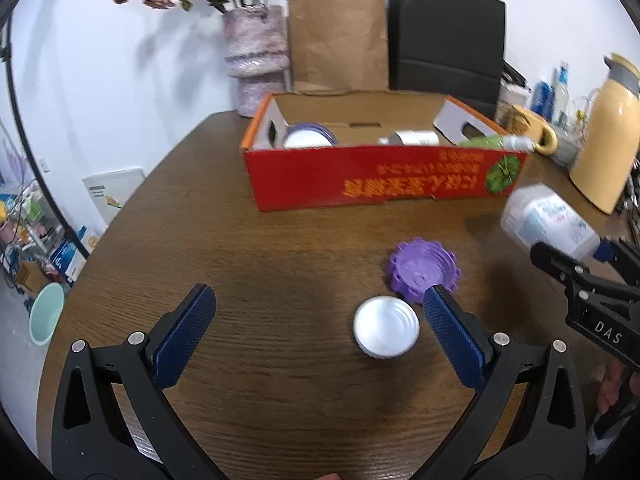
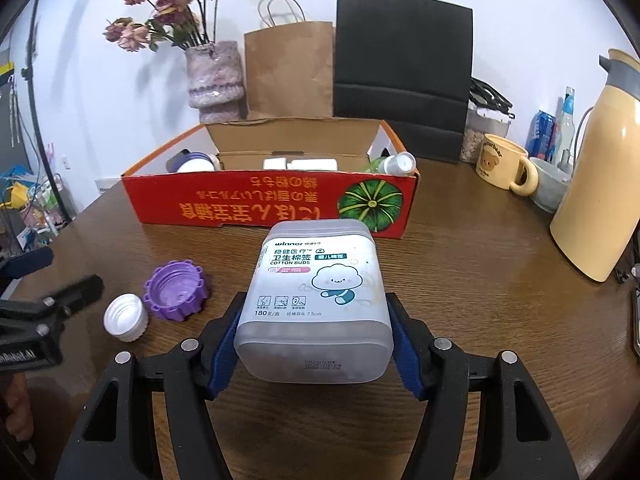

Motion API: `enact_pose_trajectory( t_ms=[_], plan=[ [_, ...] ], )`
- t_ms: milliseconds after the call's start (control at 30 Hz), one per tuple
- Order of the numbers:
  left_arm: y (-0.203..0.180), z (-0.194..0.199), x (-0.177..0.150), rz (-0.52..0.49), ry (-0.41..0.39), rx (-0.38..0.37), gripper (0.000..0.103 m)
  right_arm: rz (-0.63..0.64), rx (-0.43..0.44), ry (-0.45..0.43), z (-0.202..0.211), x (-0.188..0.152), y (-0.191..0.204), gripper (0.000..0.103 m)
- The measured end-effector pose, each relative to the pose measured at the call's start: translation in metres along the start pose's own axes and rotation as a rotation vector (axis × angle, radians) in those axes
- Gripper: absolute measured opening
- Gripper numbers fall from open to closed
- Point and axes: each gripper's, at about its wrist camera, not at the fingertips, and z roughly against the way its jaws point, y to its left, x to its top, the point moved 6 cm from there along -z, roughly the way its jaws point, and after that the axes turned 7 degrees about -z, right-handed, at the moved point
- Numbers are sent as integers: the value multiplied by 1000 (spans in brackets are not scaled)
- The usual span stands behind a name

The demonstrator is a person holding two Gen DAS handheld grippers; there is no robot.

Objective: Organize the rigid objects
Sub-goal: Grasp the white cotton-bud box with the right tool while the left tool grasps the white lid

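My right gripper [image 2: 316, 300] is shut on a translucent cotton bud box [image 2: 320, 272], its blue pads pressing the two long sides, and holds it lifted above the wooden table [image 2: 480, 280]. In the left wrist view that box [image 1: 548, 220] hangs at the right, tilted. My left gripper [image 1: 320, 294] stands open low over the table, touching nothing. A white screw cap [image 1: 386, 328] lies between its fingers, close to the right one. A purple ridged lid [image 1: 424, 270] sits just beyond that fingertip. The red carton [image 2: 260, 204] stands behind, with jars and bottles inside.
A yellow thermos jug [image 2: 592, 208], a bear mug [image 2: 502, 162] and a grey bowl [image 2: 548, 188] crowd the table's right side. A vase of dried flowers [image 2: 214, 76], a brown paper bag [image 2: 288, 68] and a black bag [image 2: 400, 64] stand behind the carton.
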Motion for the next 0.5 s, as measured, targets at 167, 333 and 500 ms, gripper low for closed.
enact_pose_trajectory(
  t_ms=[167,333,500],
  plan=[
    [-10,-7,-7,-34,48,-21,103,10,9,-9,6,-3,5,69],
    [-13,-16,-13,-31,89,-48,103,18,19,-11,8,-5,8,69],
    [-15,-24,-17,-24,126,-68,95,26,28,-16,11,-6,11,69]
  ],
)
